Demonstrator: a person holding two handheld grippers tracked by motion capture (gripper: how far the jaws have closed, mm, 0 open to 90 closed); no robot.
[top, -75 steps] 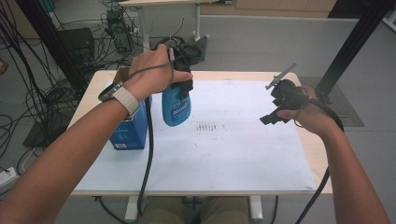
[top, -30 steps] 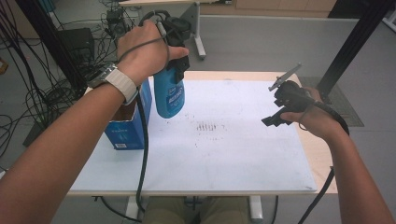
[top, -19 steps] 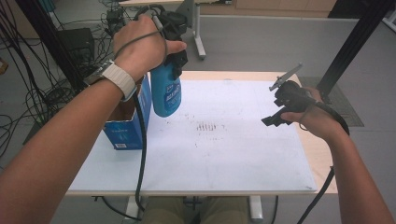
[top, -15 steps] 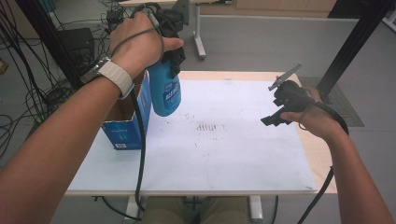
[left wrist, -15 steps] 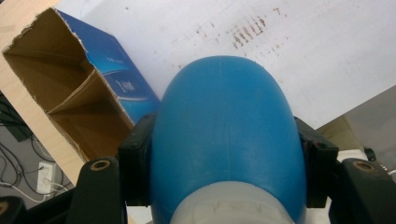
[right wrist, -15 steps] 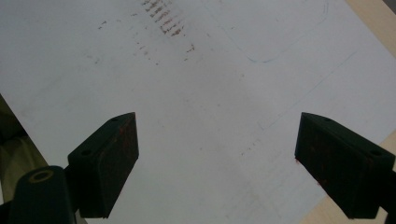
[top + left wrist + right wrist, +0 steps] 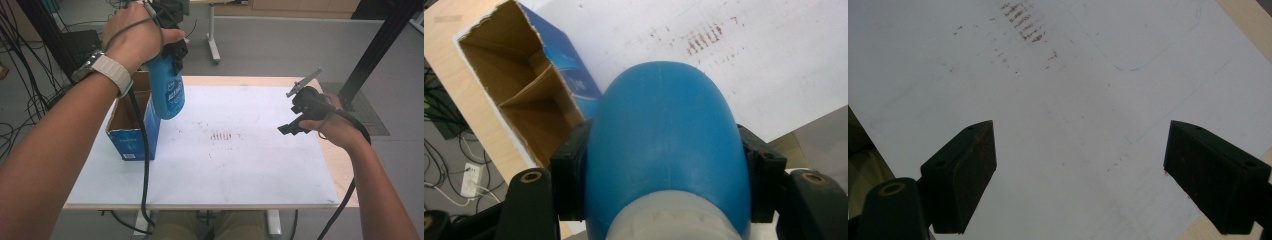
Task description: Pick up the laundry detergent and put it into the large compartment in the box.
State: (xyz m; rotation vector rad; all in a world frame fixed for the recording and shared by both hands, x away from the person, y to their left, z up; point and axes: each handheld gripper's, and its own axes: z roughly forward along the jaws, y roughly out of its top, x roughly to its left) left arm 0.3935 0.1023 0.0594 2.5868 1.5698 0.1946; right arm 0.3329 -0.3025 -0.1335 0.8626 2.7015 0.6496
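Observation:
A blue plastic bottle point(image 7: 167, 92) hangs in the air above the table's left side, beside the open cardboard box point(image 7: 131, 127). My left gripper point(image 7: 172, 42) is shut on the bottle's upper part; in the left gripper view the black pads point(image 7: 571, 177) press on both sides of the blue bottle point(image 7: 664, 150), whose rounded bottom points down at the table. My right gripper point(image 7: 289, 129) is held over the table's right side, open with nothing between its jaws; the right gripper view shows its wide-apart fingers point(image 7: 963, 175) over the white sheet.
A white sheet point(image 7: 225, 150) with dark speckled marks covers the wooden table. The blue box point(image 7: 524, 100) is open at the top, with a cardboard divider inside. Cables and a black frame stand at the left, and a dark post at the far right.
My left hand has lifted the blue bottle higher and a little toward the far side, next to the box. The right gripper has stayed where it was.

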